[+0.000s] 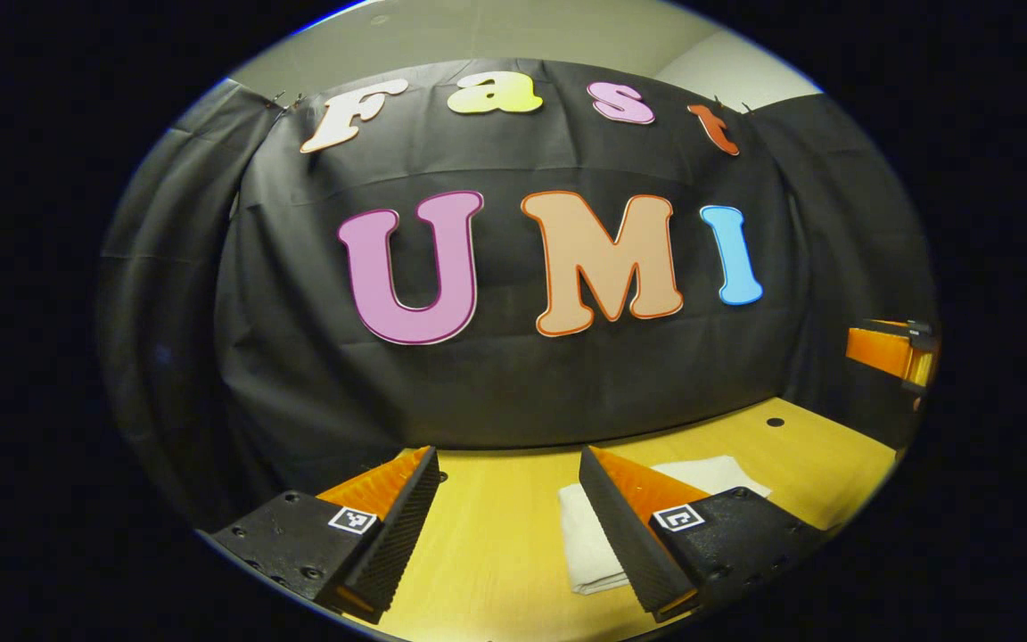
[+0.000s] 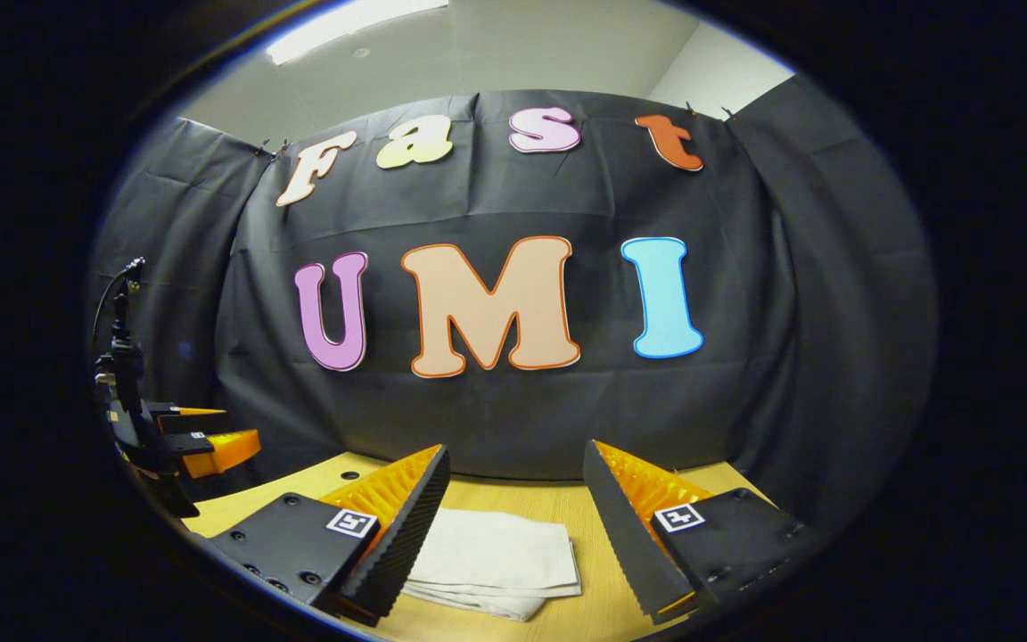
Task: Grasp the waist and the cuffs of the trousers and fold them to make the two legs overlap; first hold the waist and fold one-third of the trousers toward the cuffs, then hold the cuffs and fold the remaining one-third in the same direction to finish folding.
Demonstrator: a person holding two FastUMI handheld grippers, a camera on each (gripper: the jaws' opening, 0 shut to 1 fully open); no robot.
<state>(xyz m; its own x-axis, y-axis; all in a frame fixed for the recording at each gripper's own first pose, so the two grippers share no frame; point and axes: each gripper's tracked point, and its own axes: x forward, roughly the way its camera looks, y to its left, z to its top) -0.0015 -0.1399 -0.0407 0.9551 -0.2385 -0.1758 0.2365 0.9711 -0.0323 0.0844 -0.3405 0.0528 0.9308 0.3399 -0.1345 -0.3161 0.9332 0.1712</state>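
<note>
— So, where are the white cloth trousers (image 2: 496, 560)?

— Folded into a flat, layered rectangle, lying on the pale yellow wooden table (image 1: 496, 535). In the right gripper view the bundle sits on the tabletop between the fingers of the right gripper (image 2: 516, 530), nearer the left-hand finger, whose tip covers one edge of it. Stacked fold edges show along the near side.

— And the claw there?

— Spread wide, both fingers apart, nothing pinched. I cannot tell whether the finger touches the cloth or hangs above it.

— What about the other side?

— The left gripper (image 1: 509, 526) is likewise parted, with bare table between its fingers. In the left gripper view the folded trousers (image 1: 589, 548) lie behind and partly under the right-hand finger, part of them showing past it on the far side.

— Do the tools see each other?

— Yes. The left gripper (image 2: 201, 437) appears at the left edge of the right gripper view, held above the table edge, a cable rising from its top. A piece of the right gripper (image 1: 892, 352) shows at the right edge of the left gripper view.

— Anything else on the table?

— A small dark round hole (image 1: 775, 422) near the far corner.
</note>
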